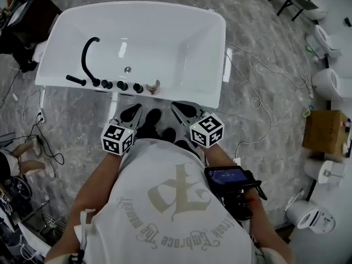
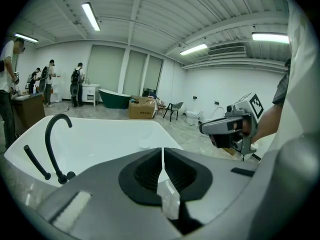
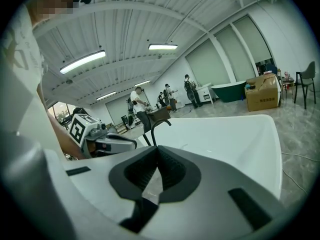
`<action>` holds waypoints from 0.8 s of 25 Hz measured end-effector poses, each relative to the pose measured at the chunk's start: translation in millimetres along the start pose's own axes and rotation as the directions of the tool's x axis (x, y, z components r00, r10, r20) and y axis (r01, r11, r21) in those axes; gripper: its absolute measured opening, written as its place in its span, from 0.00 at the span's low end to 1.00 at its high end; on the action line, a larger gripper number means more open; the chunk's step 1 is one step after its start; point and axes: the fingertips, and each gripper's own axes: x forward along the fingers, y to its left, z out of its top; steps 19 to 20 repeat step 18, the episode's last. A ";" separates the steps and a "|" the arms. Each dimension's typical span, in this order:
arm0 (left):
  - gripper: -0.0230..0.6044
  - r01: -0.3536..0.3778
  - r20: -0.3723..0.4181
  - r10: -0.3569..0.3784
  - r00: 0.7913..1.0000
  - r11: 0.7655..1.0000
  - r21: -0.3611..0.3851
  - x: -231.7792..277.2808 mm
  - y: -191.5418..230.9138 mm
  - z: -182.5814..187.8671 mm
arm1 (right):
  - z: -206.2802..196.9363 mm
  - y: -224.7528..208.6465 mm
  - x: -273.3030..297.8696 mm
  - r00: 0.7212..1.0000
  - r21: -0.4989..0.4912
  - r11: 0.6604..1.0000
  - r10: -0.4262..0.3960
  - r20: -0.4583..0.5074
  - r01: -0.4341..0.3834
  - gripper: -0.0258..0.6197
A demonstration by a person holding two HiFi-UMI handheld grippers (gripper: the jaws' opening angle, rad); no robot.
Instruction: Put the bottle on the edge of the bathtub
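Observation:
The white bathtub (image 1: 212, 54) lies ahead of me, with a black curved faucet (image 1: 88, 54) and several black knobs along its near edge. A small pale object (image 1: 153, 86), likely the bottle, stands on that edge to the right of the knobs; it also shows in the left gripper view (image 2: 144, 144). My left gripper (image 1: 137, 109) and right gripper (image 1: 176, 105) hover side by side just short of the tub, close to my body. Both are shut with nothing between the jaws, as the left gripper (image 2: 163, 151) and right gripper (image 3: 157, 151) views show.
Marbled grey floor surrounds the tub, with cables trailing on it. A cardboard box (image 1: 324, 131) and several white toilets (image 1: 330, 81) stand to the right. A dark device (image 1: 228, 176) hangs at my waist. People stand far behind the tub (image 2: 77, 84).

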 end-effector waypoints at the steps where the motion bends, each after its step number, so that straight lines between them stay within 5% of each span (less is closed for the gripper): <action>1: 0.06 0.002 0.002 -0.002 1.000 1.000 0.001 0.2 -1.1 1.2 | 0.5 0.3 -1.1 1.000 -0.002 1.000 -0.001 0.000 0.001 0.05; 20: 0.06 0.025 -0.009 -0.025 1.000 1.000 0.011 5.9 3.3 1.7 | 3.3 1.3 6.7 1.000 -0.033 0.999 -0.009 -0.002 0.009 0.05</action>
